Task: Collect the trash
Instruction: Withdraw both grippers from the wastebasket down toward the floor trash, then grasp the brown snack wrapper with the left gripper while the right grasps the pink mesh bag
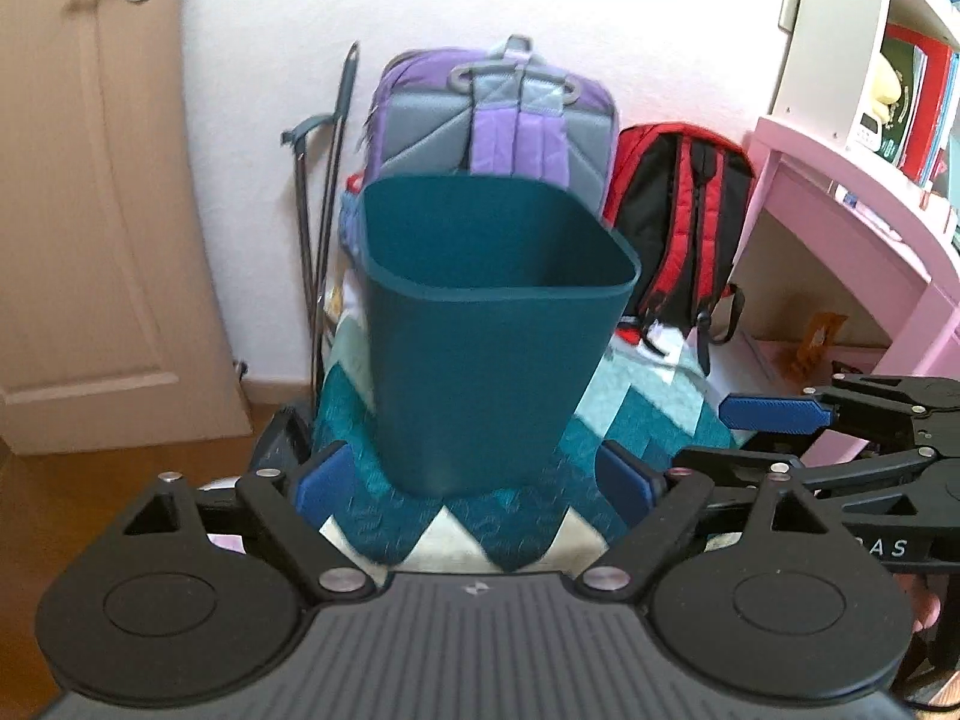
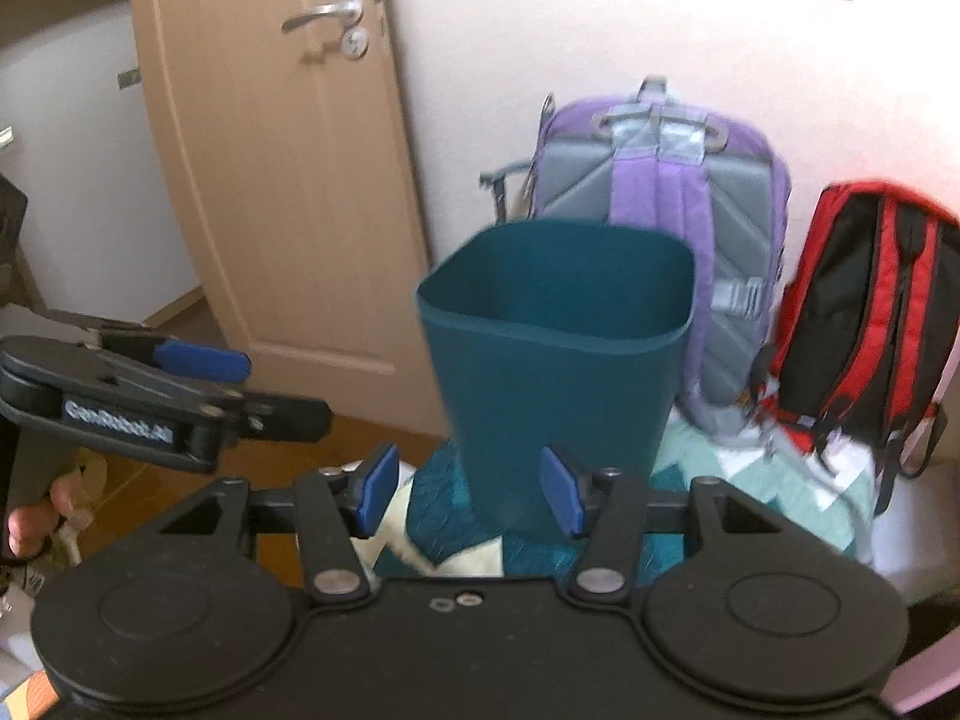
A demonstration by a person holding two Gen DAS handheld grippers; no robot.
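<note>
While no trash is seen between either pair of jaws, the step is judged to be the search for the next piece: the dark teal plastic waste bin (image 1: 492, 324) stands upright on the teal-and-white zigzag quilt (image 1: 528, 540), and its inside cannot be seen.

Left gripper (image 1: 474, 480): jaws spread wide, nothing grasped; the bin's base lies beyond and between the blue pads, no contact seen. Right gripper (image 2: 468, 492): jaws released, empty, just short of the bin's base.

Relative to the bin: purple-and-grey backpack (image 1: 498, 114) right behind it, red-and-black backpack (image 1: 684, 222) behind and to its right, pink desk (image 1: 852, 228) well right of it, beige door (image 1: 84, 192) left of it. A crumpled orange wrapper (image 1: 816, 342) is seen under the desk, right of the bin; likely trash, not certain.

Next move, as judged: one gripper to be carried to that wrapper, closed on it, brought back over the bin's open rim.

Writing: "GenRobot.AI" is read on the left gripper's side from the right wrist view; "AS" is partly legible on the right gripper in the left wrist view.
</note>
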